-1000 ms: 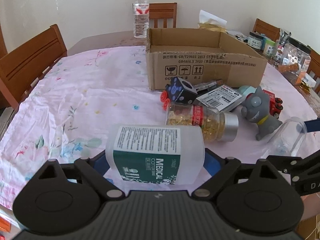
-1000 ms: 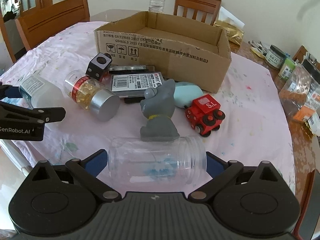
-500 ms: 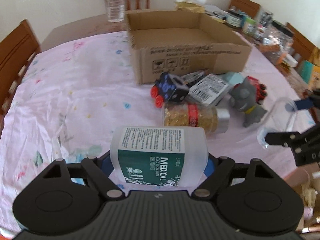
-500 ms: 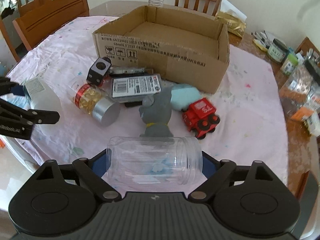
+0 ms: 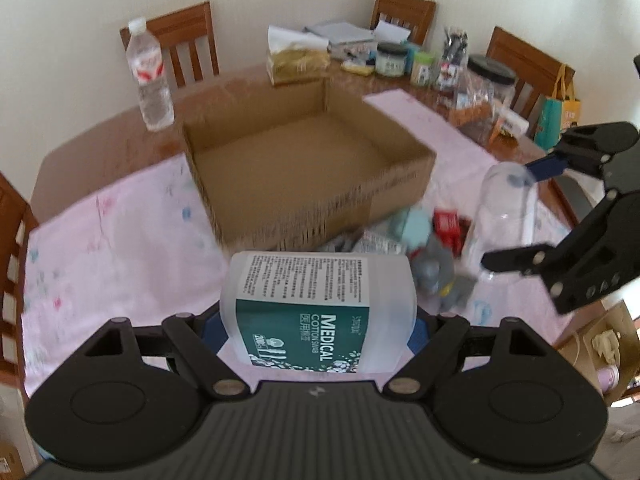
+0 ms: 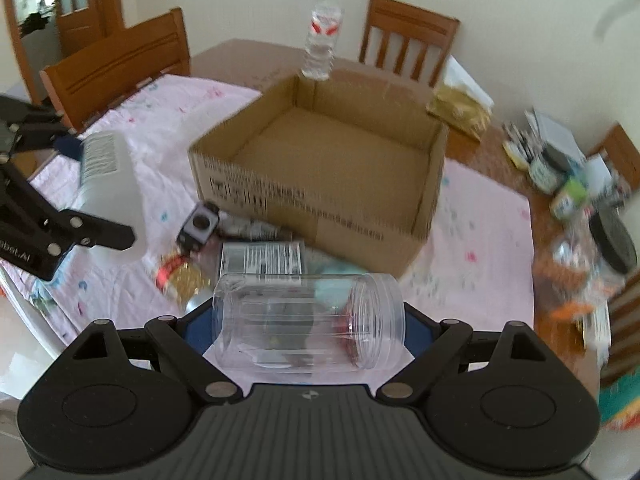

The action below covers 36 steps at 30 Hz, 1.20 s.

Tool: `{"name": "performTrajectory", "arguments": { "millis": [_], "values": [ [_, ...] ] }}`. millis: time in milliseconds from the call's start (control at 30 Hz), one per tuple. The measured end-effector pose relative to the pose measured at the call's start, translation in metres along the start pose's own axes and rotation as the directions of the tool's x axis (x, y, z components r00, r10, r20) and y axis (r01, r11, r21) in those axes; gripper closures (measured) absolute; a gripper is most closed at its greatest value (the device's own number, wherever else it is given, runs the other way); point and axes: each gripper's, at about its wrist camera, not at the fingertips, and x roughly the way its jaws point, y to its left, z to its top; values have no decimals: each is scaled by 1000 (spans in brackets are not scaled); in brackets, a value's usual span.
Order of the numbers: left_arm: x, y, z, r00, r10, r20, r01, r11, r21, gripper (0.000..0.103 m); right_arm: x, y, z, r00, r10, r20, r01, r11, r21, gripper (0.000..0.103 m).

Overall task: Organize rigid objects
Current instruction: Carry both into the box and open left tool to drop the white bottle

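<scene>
Both claws grip crosswise loads, left claw (image 5: pixel 318 320) the cotton-swab bottle (image 5: pixel 320 308), right claw (image 6: pixel 308 324) the clear jar (image 6: pixel 308 320); cardboard box (image 6: pixel 320 184) lies open straight ahead, toward the desk's far edge.

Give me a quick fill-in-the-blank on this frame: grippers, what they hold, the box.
1. The left gripper is shut on a ____ cotton swab container.
2. The right gripper holds a clear, empty ____.
3. The cardboard box holds ____ objects.
4. A water bottle stands ____ the box.

Missing: medical; jar; no; behind

Black ribbed gripper bodies, silver screws, blue-padded fingers (image 5: pixel 418 330), white "Robot.AI" lettering
</scene>
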Motion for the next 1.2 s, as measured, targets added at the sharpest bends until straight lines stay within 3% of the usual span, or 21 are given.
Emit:
{"name": "performTrajectory", "arguments": {
  "millis": [333, 1067, 1200],
  "values": [
    [18, -6, 62, 996, 55, 68, -55, 999, -2, 21, 11, -33, 41, 994, 74, 77, -70, 996, -52, 10],
    [123, 42, 138, 989, 142, -27, -143, 989, -32, 20, 54, -87, 86, 990, 86, 109, -88, 996, 13, 10],
    [134, 54, 148, 977, 212, 19, -210, 975, -76, 7, 62, -89, 92, 991, 87, 101, -89, 996, 19, 10]
  ]
}}
